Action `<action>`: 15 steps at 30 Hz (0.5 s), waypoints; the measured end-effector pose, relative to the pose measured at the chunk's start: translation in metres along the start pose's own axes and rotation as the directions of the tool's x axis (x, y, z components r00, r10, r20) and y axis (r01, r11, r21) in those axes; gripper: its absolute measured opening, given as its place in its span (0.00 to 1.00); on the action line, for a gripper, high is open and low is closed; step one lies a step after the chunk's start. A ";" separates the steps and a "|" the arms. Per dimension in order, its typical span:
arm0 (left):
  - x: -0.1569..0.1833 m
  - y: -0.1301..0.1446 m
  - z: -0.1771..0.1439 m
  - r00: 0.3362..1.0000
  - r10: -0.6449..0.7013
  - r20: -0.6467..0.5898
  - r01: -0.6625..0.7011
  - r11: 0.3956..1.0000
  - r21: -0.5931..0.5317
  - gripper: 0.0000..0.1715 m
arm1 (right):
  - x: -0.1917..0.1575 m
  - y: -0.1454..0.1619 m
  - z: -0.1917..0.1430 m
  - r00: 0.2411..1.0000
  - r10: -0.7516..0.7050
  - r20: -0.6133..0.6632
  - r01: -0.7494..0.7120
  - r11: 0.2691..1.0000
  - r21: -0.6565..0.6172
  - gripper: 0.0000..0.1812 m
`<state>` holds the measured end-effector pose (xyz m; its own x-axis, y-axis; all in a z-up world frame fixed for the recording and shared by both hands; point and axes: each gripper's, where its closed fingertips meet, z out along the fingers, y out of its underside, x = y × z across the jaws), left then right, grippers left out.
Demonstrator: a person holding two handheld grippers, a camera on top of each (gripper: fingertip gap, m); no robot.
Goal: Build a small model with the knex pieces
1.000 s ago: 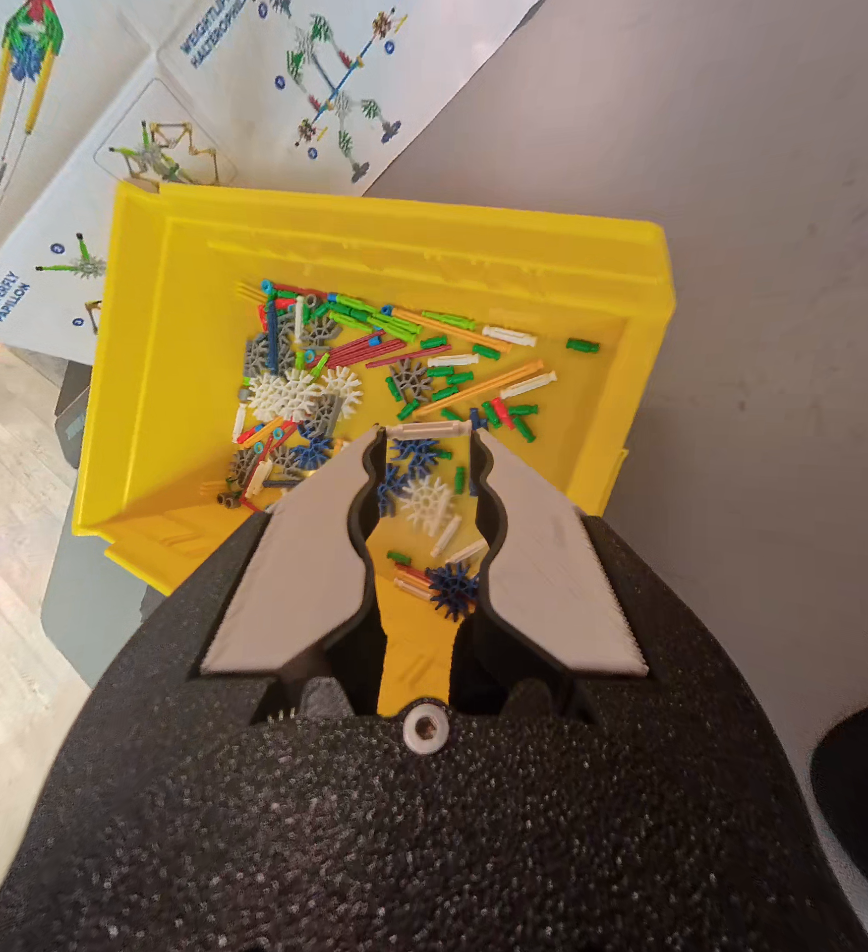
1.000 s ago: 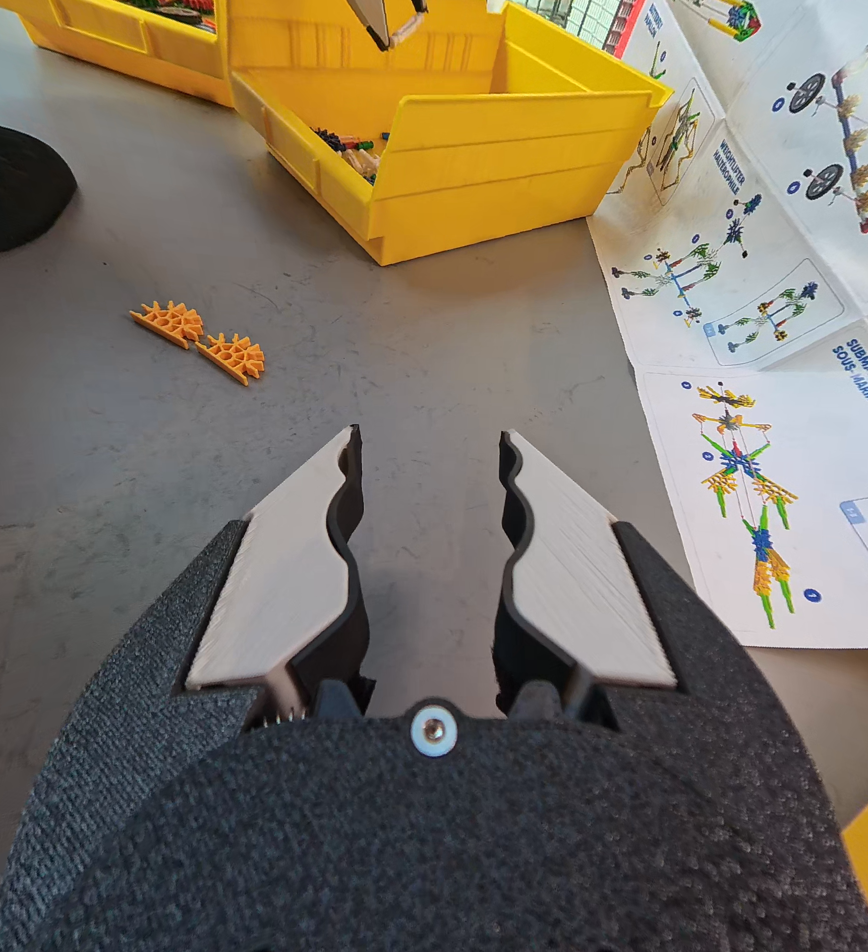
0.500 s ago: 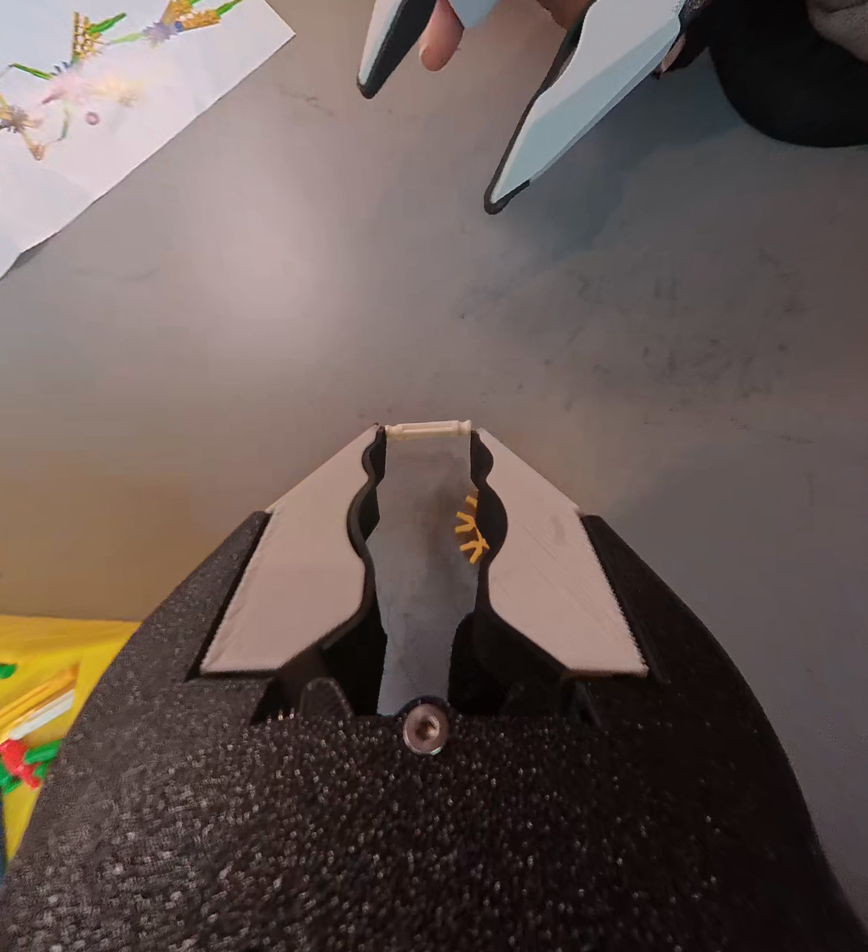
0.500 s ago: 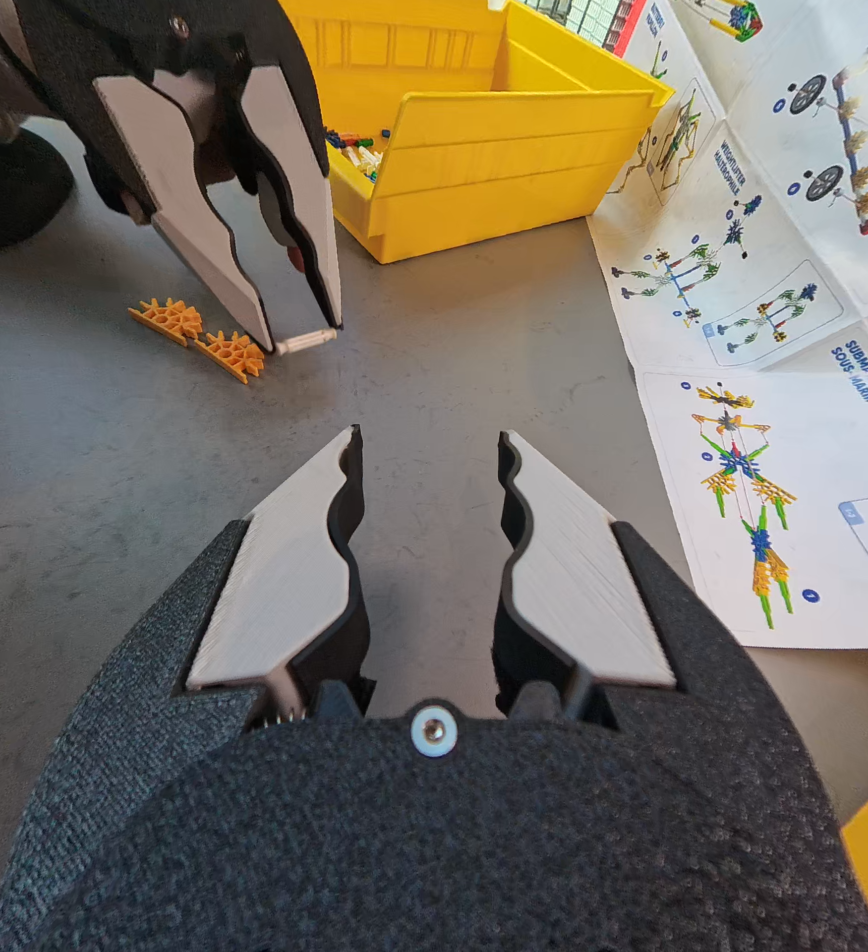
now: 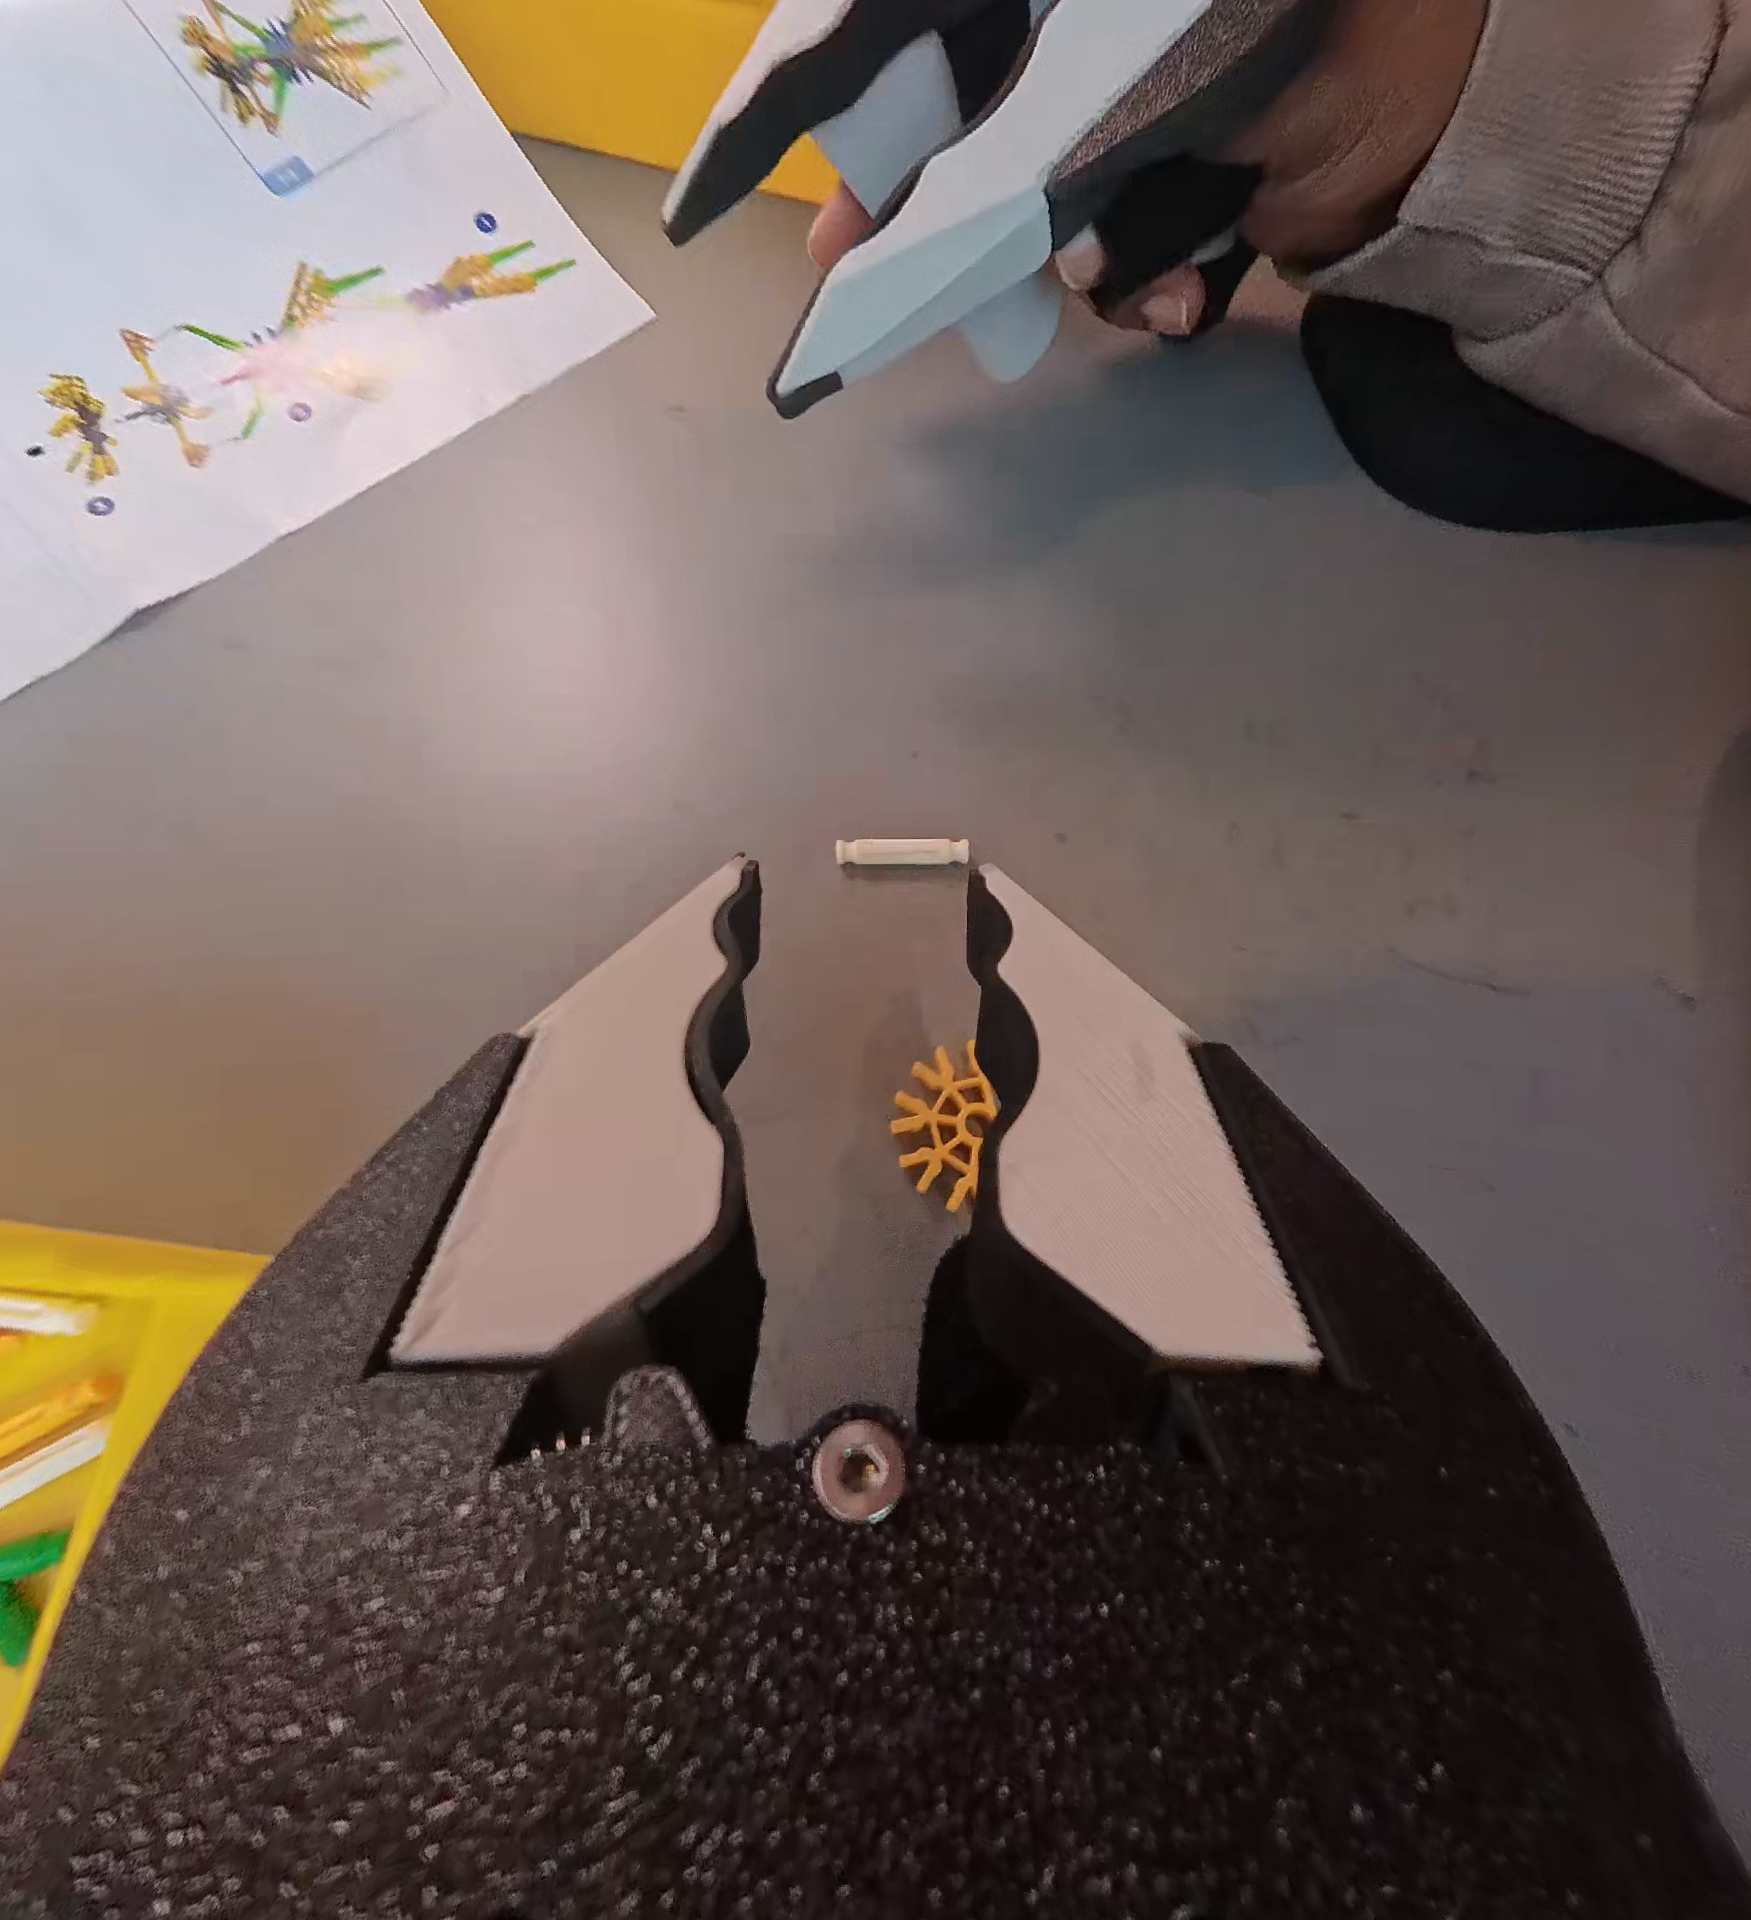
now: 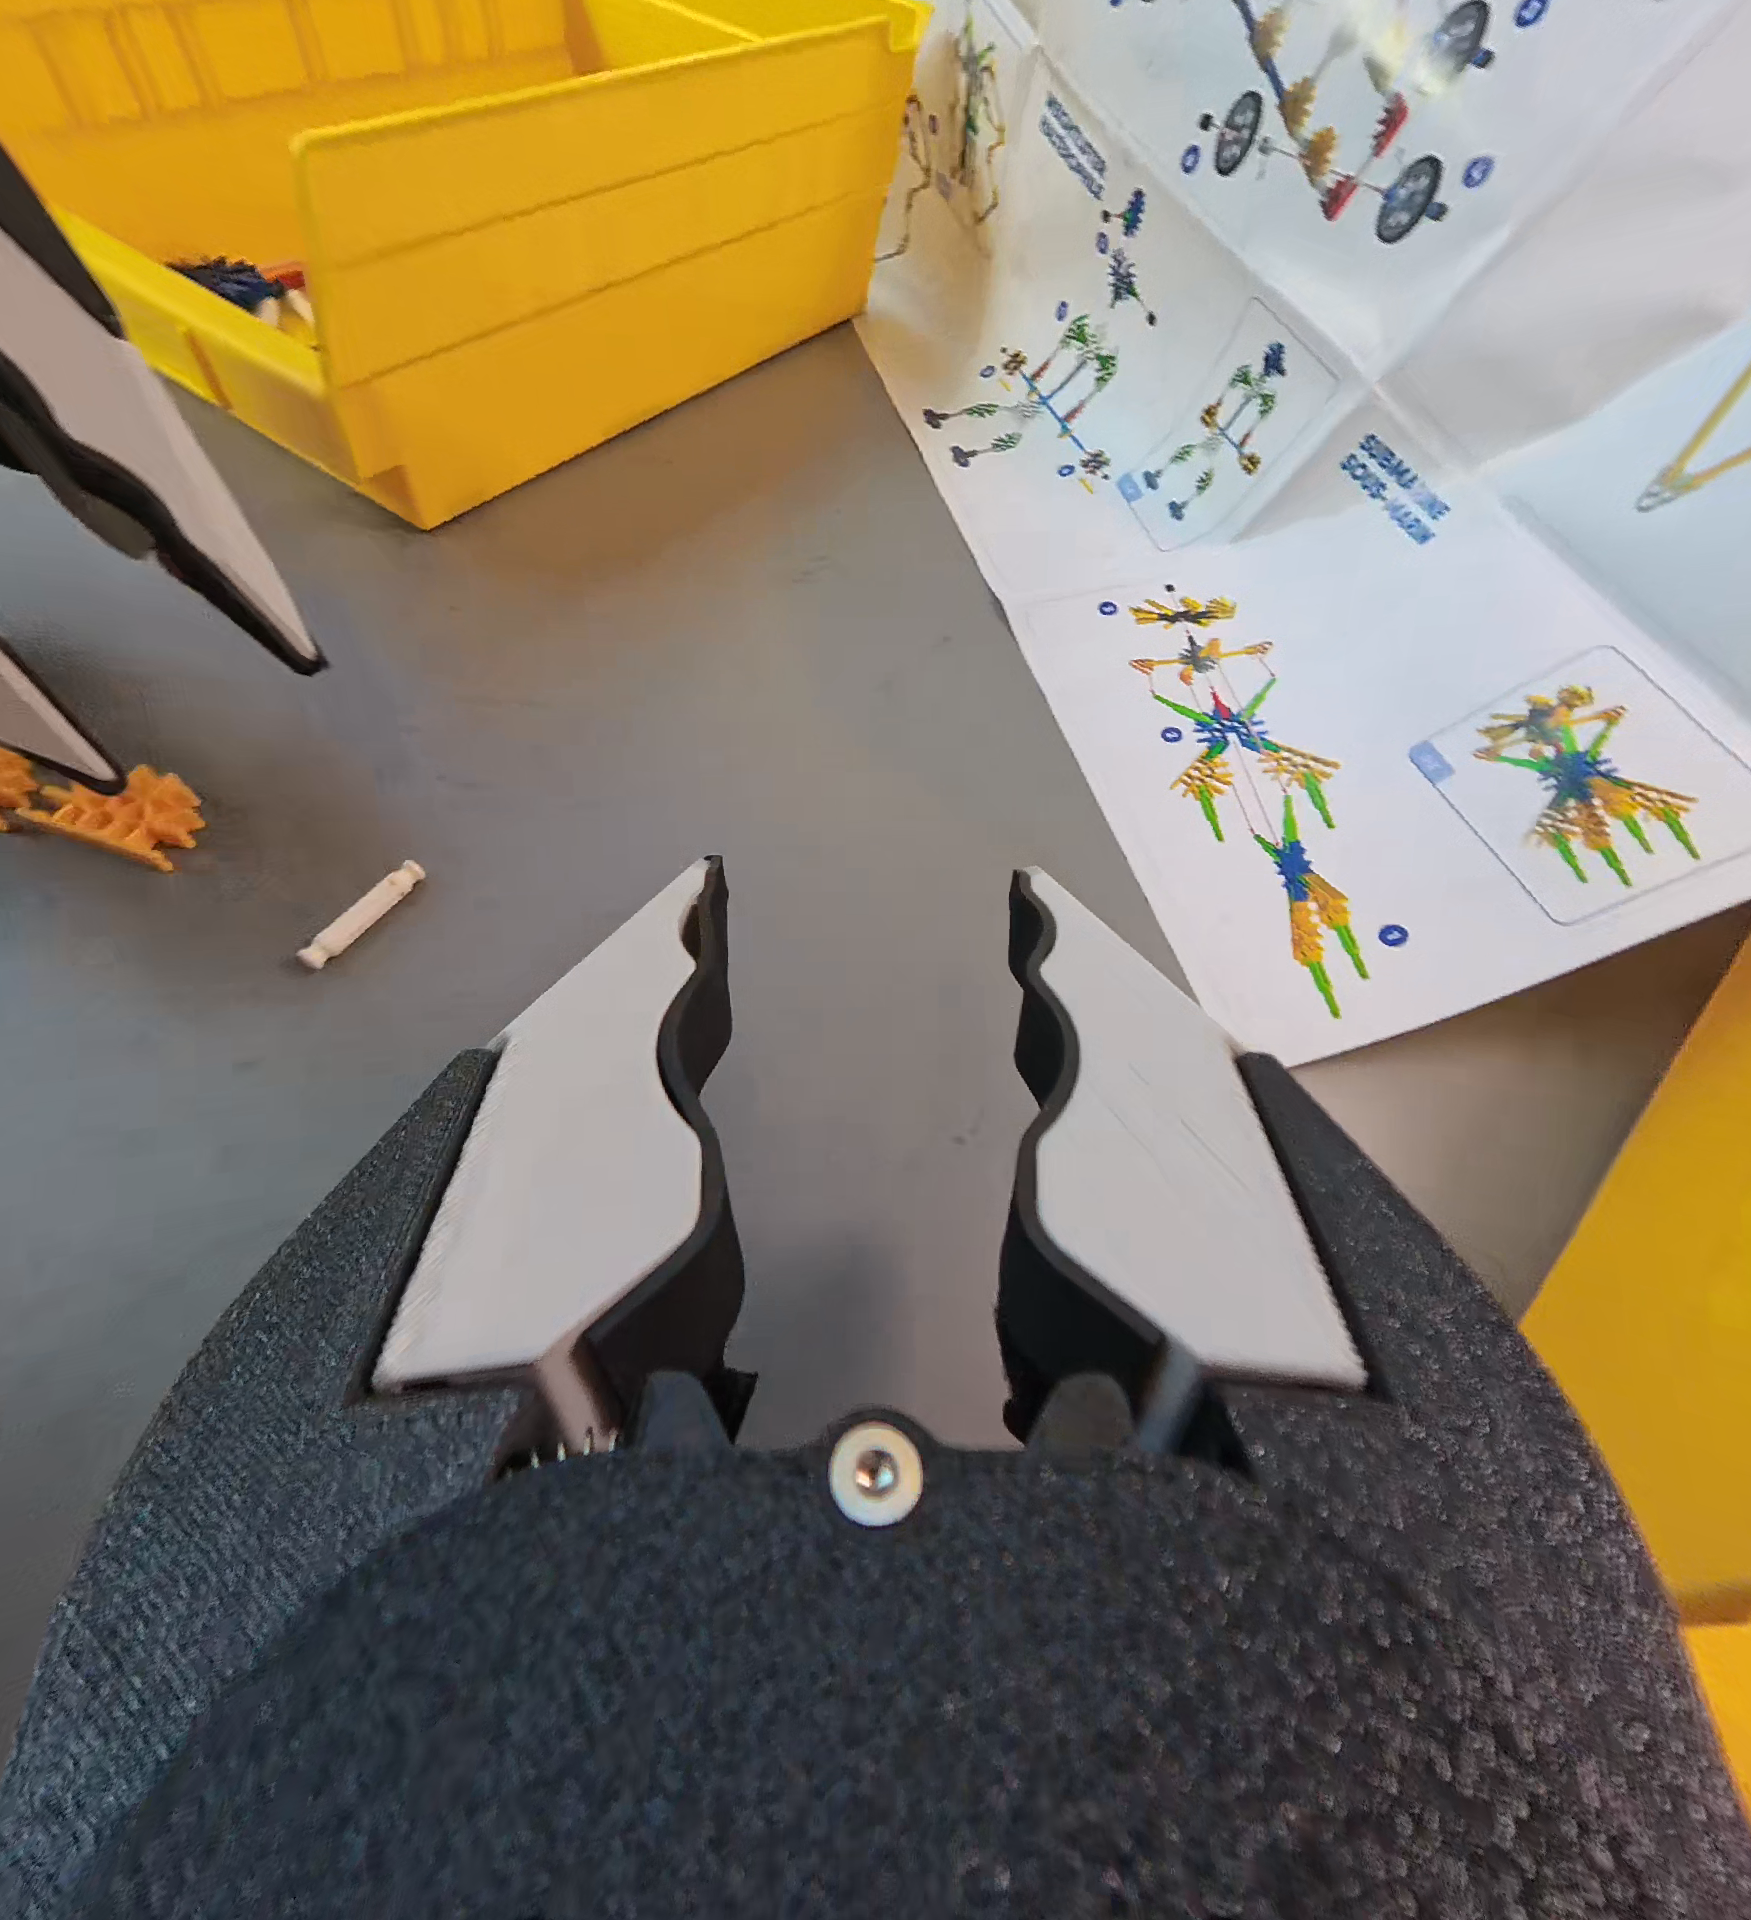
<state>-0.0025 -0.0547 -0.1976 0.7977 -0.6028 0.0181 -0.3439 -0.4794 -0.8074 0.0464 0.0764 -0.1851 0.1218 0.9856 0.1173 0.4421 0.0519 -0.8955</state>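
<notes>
My left gripper is open and empty just above the grey table. A short white rod lies flat on the table just past its fingertips, free of them. An orange fan-shaped connector lies between its fingers, partly hidden by the right finger. My right gripper is open and empty over bare table. In the right wrist view the white rod lies to its left, near two orange connectors under the left gripper's fingers. The right gripper also shows far off in the left wrist view.
A yellow bin holding several small coloured building pieces stands at the back. A white instruction sheet lies on the right. Another yellow bin edge is at the right. A person's hand and beige sleeve hold the right gripper.
My left gripper carried the white rod out of the yellow bin to the table beside the orange connectors, then opened and let it go. The right gripper has shifted forward slightly, staying open.
</notes>
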 end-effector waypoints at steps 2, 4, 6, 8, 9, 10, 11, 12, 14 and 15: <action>-0.009 -0.010 -0.014 0.999 0.003 0.043 -0.006 0.998 0.064 0.22 | 0.018 0.004 0.002 0.995 0.081 -0.062 -0.083 0.996 -0.017 0.28; -0.019 -0.021 -0.031 0.996 -0.003 0.089 -0.009 0.991 0.135 0.20 | 0.033 0.010 0.006 0.984 0.154 -0.095 -0.158 0.986 -0.043 0.28; -0.034 -0.032 -0.052 0.987 -0.019 0.157 -0.013 0.980 0.197 0.19 | 0.044 0.015 0.009 0.971 0.205 -0.121 -0.214 0.975 -0.062 0.28; -0.052 -0.042 -0.079 0.970 -0.036 0.242 -0.026 0.968 0.250 0.18 | 0.047 0.016 0.011 0.966 0.230 -0.120 -0.239 0.969 -0.067 0.26; -0.063 -0.046 -0.094 0.956 -0.045 0.289 -0.034 0.964 0.263 0.18 | 0.047 0.017 0.011 0.965 0.234 -0.118 -0.243 0.967 -0.072 0.26; -0.075 -0.047 -0.110 0.940 -0.055 0.337 -0.040 0.963 0.268 0.18 | 0.047 0.017 0.012 0.966 0.229 -0.119 -0.239 0.968 -0.074 0.25; -0.088 -0.048 -0.126 0.920 -0.064 0.388 -0.045 0.963 0.266 0.17 | 0.046 0.017 0.012 0.968 0.220 -0.120 -0.230 0.970 -0.077 0.25; -0.101 -0.046 -0.142 0.897 -0.067 0.437 -0.050 0.967 0.250 0.16 | 0.044 0.017 0.013 0.971 0.210 -0.118 -0.220 0.972 -0.081 0.24; -0.130 -0.035 -0.169 0.850 -0.063 0.523 -0.029 0.986 0.165 0.16 | 0.041 0.018 0.014 0.976 0.189 -0.112 -0.200 0.976 -0.090 0.23; -0.145 -0.028 -0.180 0.828 -0.052 0.559 -0.018 0.993 0.118 0.16 | 0.039 0.017 0.014 0.978 0.180 -0.108 -0.190 0.977 -0.092 0.23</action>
<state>-0.1973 -0.0686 -0.0718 0.9548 -0.1179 -0.2728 -0.2972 -0.3895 -0.8718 0.0464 0.1185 -0.2020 0.2945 0.9556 -0.0005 0.4906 -0.1517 -0.8581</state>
